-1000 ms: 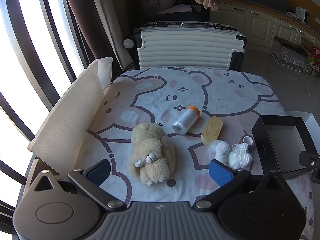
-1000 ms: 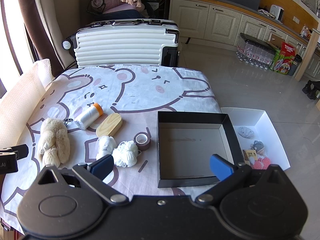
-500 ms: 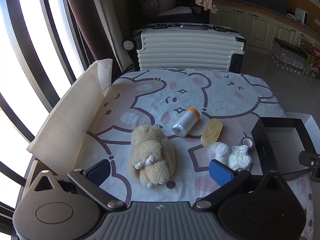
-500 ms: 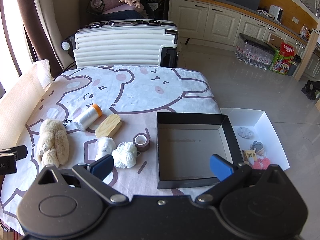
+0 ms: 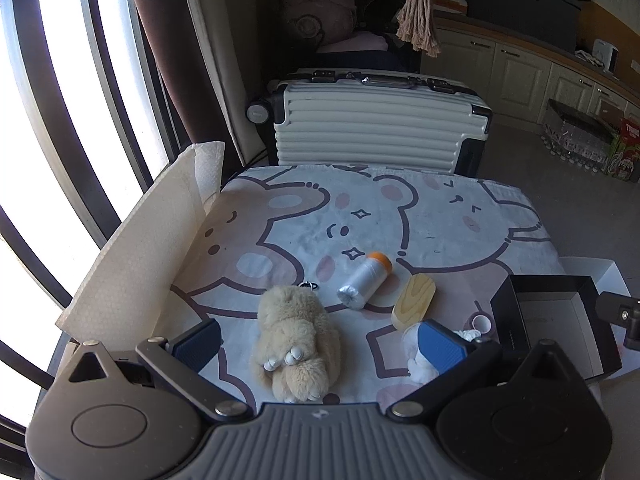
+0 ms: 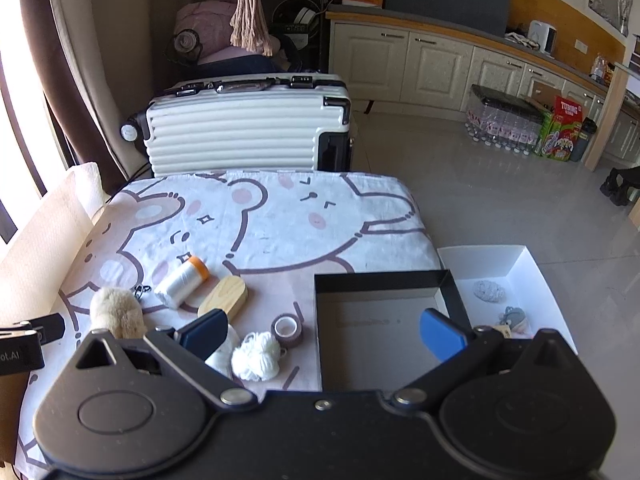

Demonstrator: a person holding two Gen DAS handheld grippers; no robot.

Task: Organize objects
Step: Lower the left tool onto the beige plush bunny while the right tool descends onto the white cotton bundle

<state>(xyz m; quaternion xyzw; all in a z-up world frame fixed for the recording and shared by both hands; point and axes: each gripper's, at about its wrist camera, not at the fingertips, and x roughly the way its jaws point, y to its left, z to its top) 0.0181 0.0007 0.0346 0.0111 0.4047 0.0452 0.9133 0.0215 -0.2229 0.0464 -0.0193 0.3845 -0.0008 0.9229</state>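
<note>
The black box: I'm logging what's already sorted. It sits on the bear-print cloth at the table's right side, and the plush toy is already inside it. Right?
Not quite. The black box does sit on the bear-print cloth at the right side, but it is empty. The right wrist view shows the plush toy lying on the cloth, left of the box.

Beside the wooden block (image 5: 414,300), the white plush (image 5: 416,356) and yarn (image 5: 467,333) sit partly hidden behind a blue pad (image 5: 440,344).
</note>
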